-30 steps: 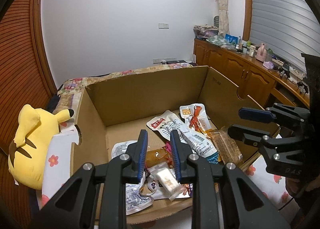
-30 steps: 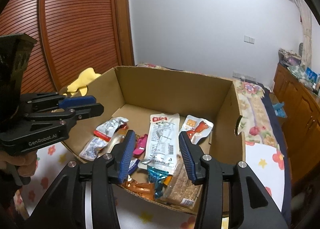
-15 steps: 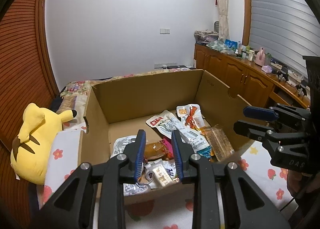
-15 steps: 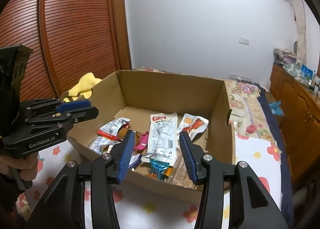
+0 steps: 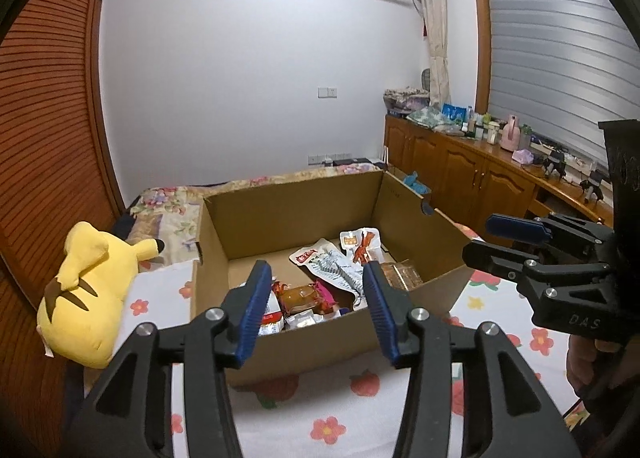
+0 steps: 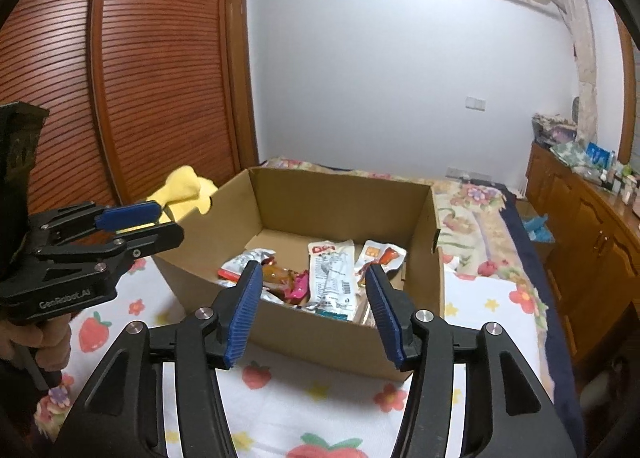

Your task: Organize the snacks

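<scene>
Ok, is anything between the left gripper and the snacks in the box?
Yes: the cardboard box's near wall stands between the opening, empty left gripper and the snack packets. It has to go over that rim.

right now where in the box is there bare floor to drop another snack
Inside the cardboard box, bare floor shows along the back wall and into the back left corner, behind the white long packet. The front half is crowded with overlapping snack packets. Outside, the strawberry-print sheet in front of the box is free.

Matt brown cardboard box (image 5: 296,214) holds glossy plastic snack packets (image 5: 332,266) on printed cloth bedsheet (image 5: 320,410).
</scene>
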Available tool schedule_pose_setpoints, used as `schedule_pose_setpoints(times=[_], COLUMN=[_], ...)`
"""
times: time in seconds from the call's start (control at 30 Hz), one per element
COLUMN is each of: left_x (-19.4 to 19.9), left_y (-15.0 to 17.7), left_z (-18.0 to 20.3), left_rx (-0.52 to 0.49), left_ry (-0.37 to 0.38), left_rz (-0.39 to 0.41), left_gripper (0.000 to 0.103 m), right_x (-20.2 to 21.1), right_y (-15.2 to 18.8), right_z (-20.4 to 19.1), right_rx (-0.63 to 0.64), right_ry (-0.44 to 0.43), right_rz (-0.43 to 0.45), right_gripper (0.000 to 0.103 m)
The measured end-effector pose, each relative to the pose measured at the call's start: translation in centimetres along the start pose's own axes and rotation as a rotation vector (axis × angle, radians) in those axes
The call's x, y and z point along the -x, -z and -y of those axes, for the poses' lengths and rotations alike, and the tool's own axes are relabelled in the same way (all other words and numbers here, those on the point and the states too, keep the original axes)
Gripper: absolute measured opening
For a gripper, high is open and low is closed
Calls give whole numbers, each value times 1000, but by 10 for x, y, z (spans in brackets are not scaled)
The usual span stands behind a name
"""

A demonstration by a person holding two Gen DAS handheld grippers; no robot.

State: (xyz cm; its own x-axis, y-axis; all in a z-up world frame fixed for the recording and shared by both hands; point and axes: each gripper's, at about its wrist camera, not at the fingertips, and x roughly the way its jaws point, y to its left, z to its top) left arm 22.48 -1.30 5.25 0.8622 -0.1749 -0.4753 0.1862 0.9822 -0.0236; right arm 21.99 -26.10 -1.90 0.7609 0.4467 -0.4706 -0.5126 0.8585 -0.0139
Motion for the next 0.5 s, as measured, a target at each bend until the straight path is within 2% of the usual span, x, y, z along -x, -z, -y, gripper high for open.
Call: schedule_pose_setpoints(times=[0.13, 0.2, 0.27, 0.5], left_x=[18, 27, 36, 51], left_y=[4, 8, 12, 26], left_z=[3, 6, 8, 15], left_rx=[-3, -4, -8, 3], left_ry=[-11, -25, -39, -127], left_rz=[26, 47, 73, 69], left_gripper=[55, 68, 75, 86], right_x=[17, 24, 33, 57], right_y=[3, 5, 8, 20], right_z=[-7, -10, -12, -16], right_rx=[-9, -11, -16, -38], right_ry=[14, 31, 44, 105], right_rz=[29, 44, 61, 100], right_gripper=[62, 66, 69, 88])
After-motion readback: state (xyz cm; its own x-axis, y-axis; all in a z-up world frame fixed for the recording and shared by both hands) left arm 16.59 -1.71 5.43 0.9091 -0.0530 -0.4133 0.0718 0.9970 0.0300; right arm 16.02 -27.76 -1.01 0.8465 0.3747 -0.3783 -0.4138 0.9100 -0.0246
